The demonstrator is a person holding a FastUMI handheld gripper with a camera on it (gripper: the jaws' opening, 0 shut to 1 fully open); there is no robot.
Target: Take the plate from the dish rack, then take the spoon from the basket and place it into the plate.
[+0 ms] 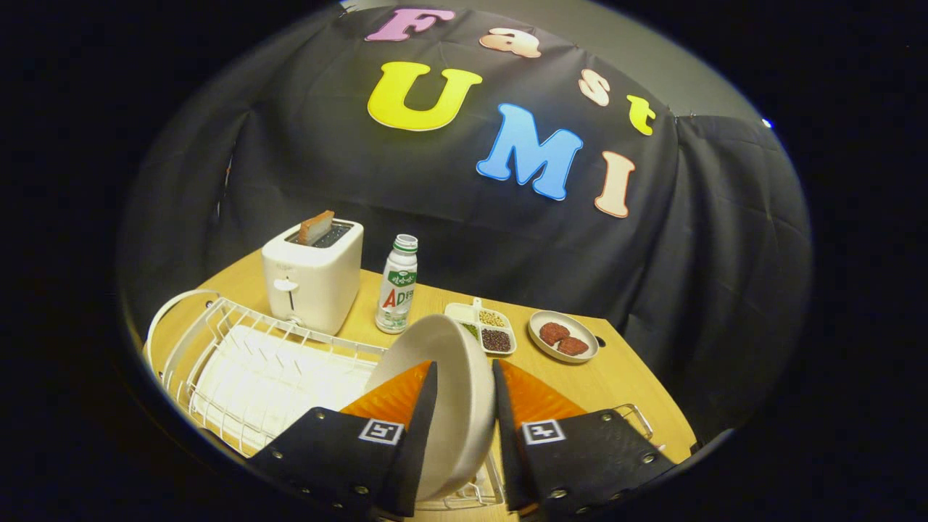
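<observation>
A white plate [449, 391] stands on edge between my two fingers, above the right end of the white wire dish rack [246, 362]. My gripper [464, 377] is shut on the plate's rim, the left finger [413, 420] on its concave face and the right finger [511, 413] on its back. The plate is tilted and looks lifted out of the rack's slots. A bit of wire basket [638, 417] peeks out beyond the right finger; its contents are hidden.
A white toaster [313, 279] with a slice of bread stands behind the rack. Beside it are a small bottle [398, 286], a divided dish of beans [484, 330] and a small plate with two brown patties [563, 336] on the wooden table [616, 377].
</observation>
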